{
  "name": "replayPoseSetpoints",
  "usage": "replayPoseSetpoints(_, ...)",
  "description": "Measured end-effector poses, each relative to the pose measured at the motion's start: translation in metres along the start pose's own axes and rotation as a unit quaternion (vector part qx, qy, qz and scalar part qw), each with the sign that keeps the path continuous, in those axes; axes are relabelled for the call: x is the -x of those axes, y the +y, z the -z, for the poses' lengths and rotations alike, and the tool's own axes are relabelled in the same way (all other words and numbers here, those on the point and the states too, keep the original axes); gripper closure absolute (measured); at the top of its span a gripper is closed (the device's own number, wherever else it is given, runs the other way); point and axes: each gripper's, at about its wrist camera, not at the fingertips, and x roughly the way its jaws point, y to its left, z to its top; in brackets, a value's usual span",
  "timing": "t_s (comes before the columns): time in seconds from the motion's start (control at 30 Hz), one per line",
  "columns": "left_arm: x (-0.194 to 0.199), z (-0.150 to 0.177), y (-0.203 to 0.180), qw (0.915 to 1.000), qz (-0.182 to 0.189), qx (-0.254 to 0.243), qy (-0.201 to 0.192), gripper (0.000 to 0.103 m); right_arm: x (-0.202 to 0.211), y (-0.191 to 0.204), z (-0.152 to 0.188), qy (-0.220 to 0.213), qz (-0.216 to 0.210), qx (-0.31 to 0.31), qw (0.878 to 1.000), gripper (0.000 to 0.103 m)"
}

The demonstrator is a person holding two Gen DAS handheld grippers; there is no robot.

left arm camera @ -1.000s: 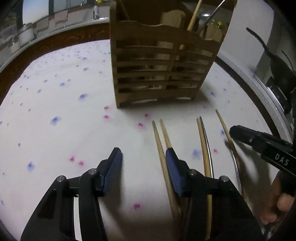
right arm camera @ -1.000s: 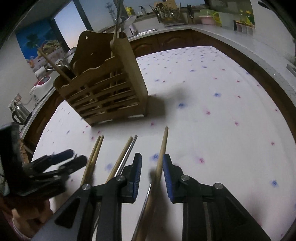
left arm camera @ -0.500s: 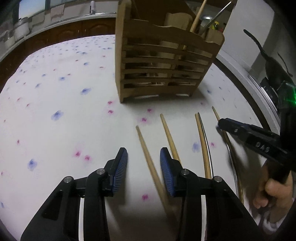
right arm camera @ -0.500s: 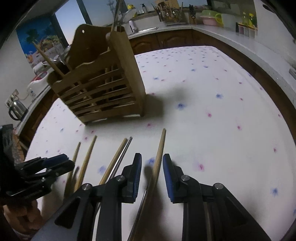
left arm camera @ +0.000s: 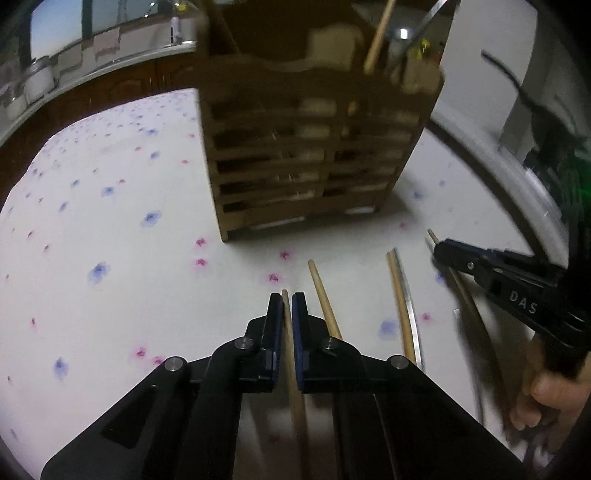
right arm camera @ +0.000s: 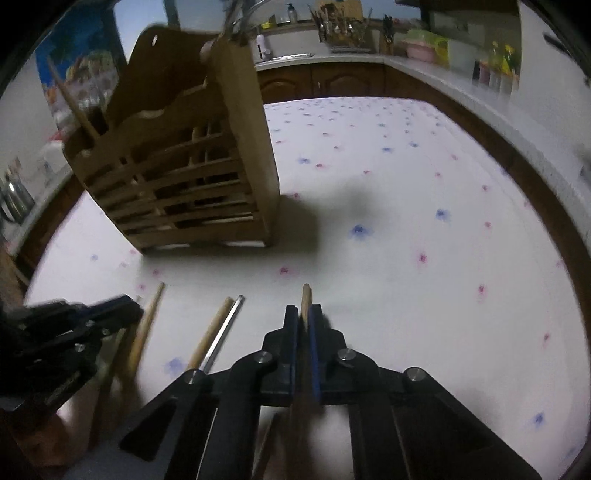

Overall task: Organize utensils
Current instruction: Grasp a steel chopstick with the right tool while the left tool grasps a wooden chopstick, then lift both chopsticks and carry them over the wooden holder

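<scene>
A slatted wooden utensil holder [left arm camera: 310,147] stands on the flowered tablecloth; it also shows in the right wrist view [right arm camera: 184,177]. My left gripper [left arm camera: 287,299] is shut on a wooden chopstick [left arm camera: 291,354] low over the cloth. My right gripper [right arm camera: 303,314] is shut on another wooden chopstick [right arm camera: 305,295]. It shows in the left wrist view [left arm camera: 480,266] too. Loose on the cloth between them lie a wooden chopstick [left arm camera: 325,302] and a wooden and metal pair [left arm camera: 402,306].
The holder contains a wooden stick [left arm camera: 378,37] and metal utensils [left arm camera: 432,18]. A kitchen counter [right arm camera: 461,88] with bottles and dishes runs behind the table. A dark wooden table edge [right arm camera: 546,206] rings the cloth. A black cable and device [left arm camera: 554,147] sit at right.
Both grippers have closed on a chopstick each. Both have moved closer to the holder, and the left one has shifted onto its chopstick.
</scene>
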Motion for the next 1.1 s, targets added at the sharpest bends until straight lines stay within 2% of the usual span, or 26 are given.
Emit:
replayPoseSetpoints(0.17,0.057,0.001,0.009,0.9969,0.052,0.022,-0.054,0.1,0.049,0.001,0.0,-0.049,-0.034,-0.012,0.998,0.098)
replayPoseSetpoints(0.3,0.106,0.004,0.012,0.9919,0.076,0.028,-0.098,0.1,0.101,0.006,-0.001,-0.103,-0.048,-0.004,0.994,0.098)
replayPoseSetpoints(0.57,0.183,0.013,0.021,0.981,0.096,0.031,-0.165,0.1,0.179,0.016,-0.001,-0.177,-0.072,0.01,0.982,0.098)
replayPoseSetpoints(0.83,0.224,0.014,0.029,0.972,0.099,0.033,-0.21,0.1,0.219,0.028,-0.014,-0.228,-0.083,0.024,0.97,0.098)
replayPoseSetpoints(1.1,0.233,0.005,0.031,0.9672,0.094,0.036,-0.233,0.1,0.227,0.033,-0.022,-0.242,-0.091,0.028,0.966,0.098)
